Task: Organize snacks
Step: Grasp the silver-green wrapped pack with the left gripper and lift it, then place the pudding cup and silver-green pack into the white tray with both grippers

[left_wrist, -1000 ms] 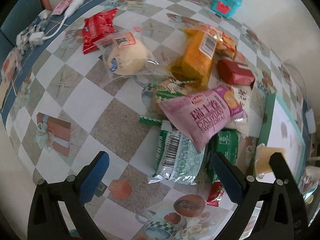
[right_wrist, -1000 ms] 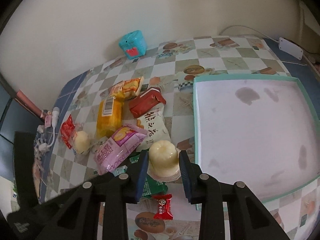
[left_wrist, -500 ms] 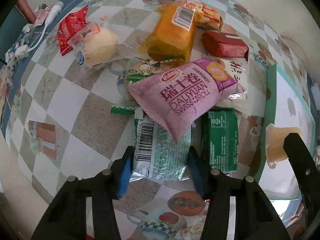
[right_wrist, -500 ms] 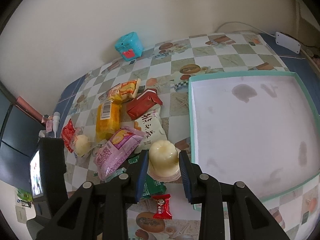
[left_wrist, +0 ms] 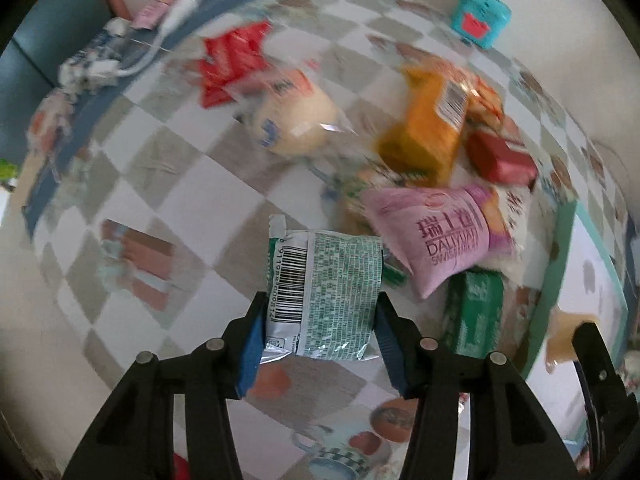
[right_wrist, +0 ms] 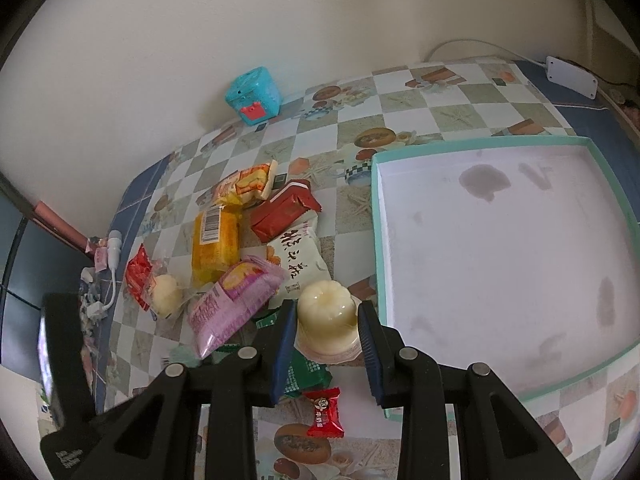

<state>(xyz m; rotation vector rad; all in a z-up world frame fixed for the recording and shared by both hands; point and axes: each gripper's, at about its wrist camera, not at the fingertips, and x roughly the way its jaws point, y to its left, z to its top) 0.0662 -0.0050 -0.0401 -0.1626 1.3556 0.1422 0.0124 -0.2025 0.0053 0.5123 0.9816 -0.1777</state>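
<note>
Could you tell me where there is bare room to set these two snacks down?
The teal-rimmed tray is bare inside, beside the jelly cup. Checked cloth is bare left of the green packet, below the bun bag. Crowded: the pile around the pink roll pack.

Two fisheye wrist views, both angled down over the checkered table.

Left wrist: steep and close above the snack pile, motion-blurred, with only an edge of the teal tray at right. Right wrist: shallower, higher, facing the wall. Shared: pink Swiss roll pack, orange pack, teal cube.
</note>
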